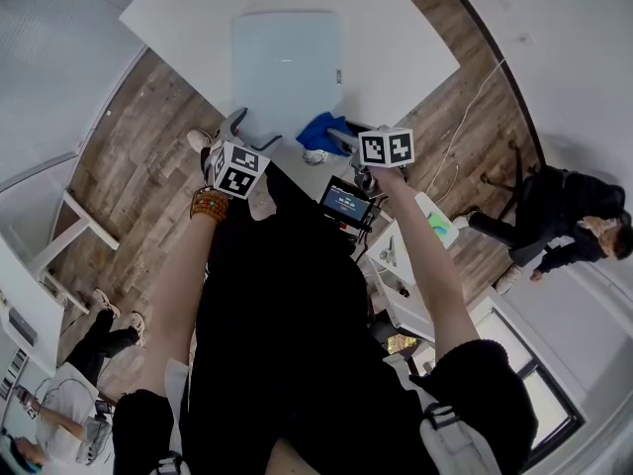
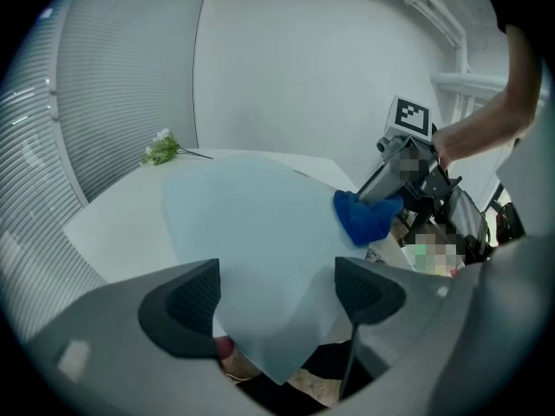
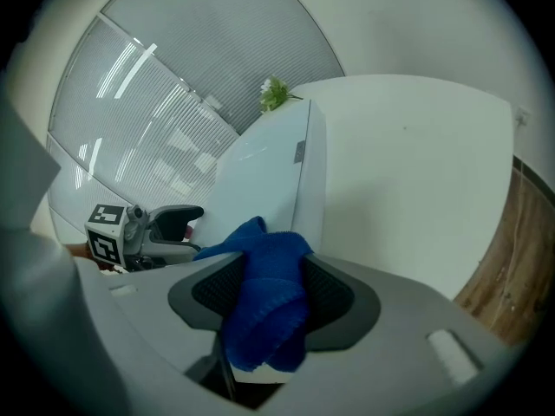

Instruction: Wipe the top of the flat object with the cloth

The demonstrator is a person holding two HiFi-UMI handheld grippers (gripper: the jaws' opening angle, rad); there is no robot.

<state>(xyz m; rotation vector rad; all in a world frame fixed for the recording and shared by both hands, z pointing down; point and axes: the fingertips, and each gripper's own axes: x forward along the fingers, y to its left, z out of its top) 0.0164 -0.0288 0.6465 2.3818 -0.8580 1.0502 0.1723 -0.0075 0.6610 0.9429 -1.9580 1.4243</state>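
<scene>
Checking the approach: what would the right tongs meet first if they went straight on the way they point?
Probably the panel, near its close edge: the right tongs, gripping the cloth, point down at it. Depth is unclear.

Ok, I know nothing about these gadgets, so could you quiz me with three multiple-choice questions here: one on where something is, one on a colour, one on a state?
1. Where is the blue cloth? A on the floor; B between the right tongs; C hung on a chair.
2. What colour is the flat object on the table? A red; B black; C pale blue.
3. How do the left tongs stand? A wide apart; B shut on a cup; C shut tight, empty.
Answers: 1 B, the right gripper view shows them closed on the cloth; 2 C, it lies pale blue on the white table; 3 A, the left gripper view shows a wide gap between them.
</scene>
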